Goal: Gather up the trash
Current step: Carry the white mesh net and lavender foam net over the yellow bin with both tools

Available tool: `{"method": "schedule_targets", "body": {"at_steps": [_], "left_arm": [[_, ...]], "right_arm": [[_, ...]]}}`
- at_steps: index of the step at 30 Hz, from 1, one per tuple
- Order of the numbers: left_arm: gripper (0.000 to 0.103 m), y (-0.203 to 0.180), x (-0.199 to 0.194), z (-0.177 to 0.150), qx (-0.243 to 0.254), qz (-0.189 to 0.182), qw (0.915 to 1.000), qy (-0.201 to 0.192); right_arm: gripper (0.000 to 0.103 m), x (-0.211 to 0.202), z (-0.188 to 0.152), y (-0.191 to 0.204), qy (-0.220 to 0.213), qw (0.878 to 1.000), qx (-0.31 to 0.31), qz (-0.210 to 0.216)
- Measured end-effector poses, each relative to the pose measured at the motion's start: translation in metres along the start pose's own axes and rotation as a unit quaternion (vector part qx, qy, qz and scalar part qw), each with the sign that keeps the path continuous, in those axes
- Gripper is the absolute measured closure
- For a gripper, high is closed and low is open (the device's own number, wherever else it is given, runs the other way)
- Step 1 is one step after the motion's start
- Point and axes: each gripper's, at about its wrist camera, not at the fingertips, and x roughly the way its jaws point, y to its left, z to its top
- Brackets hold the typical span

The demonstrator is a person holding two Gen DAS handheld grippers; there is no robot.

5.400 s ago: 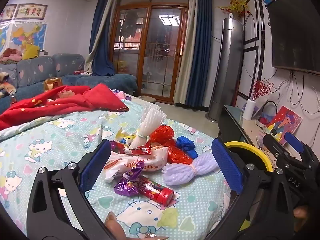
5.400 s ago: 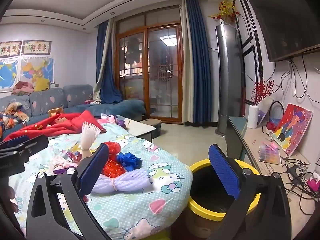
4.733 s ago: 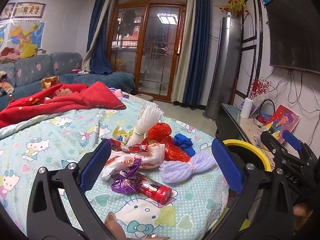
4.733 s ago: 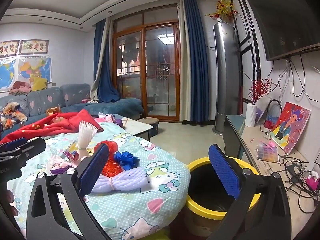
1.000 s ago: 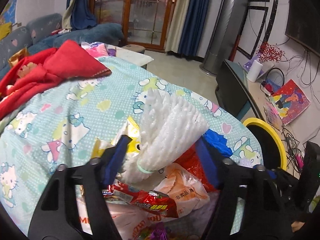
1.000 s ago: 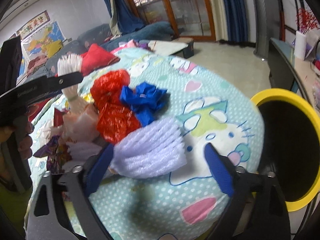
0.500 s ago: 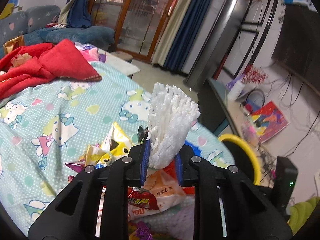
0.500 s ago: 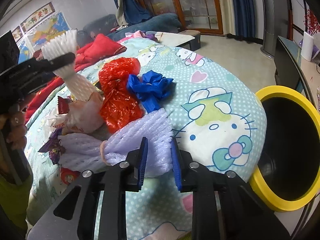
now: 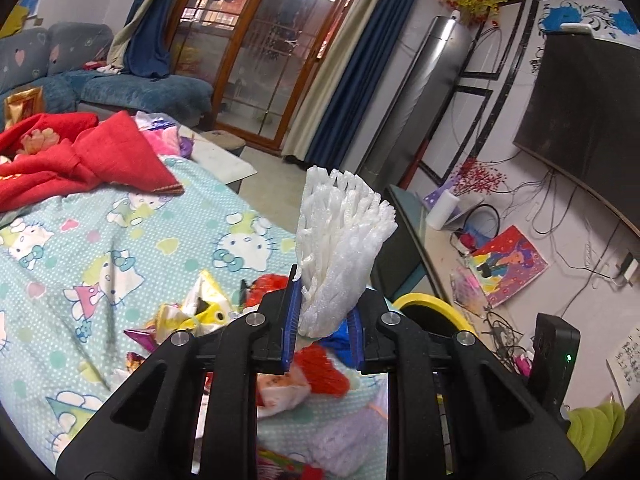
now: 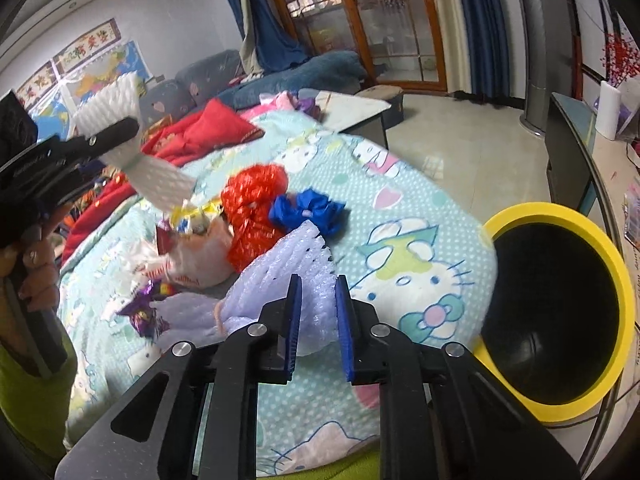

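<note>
since a second ago both tools have closed from wide open onto foam and lifted it. left tool (image 9: 322,322) is clenched on the white foam net (image 9: 340,248), which fans upward from the blue pads at the centre of the left wrist frame, clear of the bedspread (image 9: 120,240). right tool (image 10: 318,320) grips the lilac foam net (image 10: 288,276) at lower centre, its jaws closing further on it; the net's far end trails toward the wrapper pile (image 10: 192,252). red mesh (image 10: 252,216) and blue mesh (image 10: 308,212) lie just beyond. yellow-rimmed bin (image 10: 560,312) stands at right, beside the bed. at left, a hand (image 10: 36,268) holds the left tool's handle, tool pointing right.
</note>
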Motion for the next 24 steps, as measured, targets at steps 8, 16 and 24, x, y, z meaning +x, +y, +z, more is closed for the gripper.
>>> {"method": "schedule_targets", "body": {"at_steps": [8,16,24], "left_arm": [[0.088,-0.029,0.005,-0.008,0.020,-0.020,0.9996,0.001],[0.088,-0.055,0.014,-0.016,0.042,-0.040,0.9982,0.011],[0.088,-0.076,0.024,-0.023,0.065,-0.054,0.9962,0.021]], "right_arm": [[0.087,-0.027,0.014,-0.018,-0.053,0.998,0.020,-0.032],[0.087,-0.051,0.023,-0.047,-0.095,0.992,0.051,-0.063],[0.087,-0.067,0.026,-0.074,-0.124,0.985,0.079,-0.093]]}}
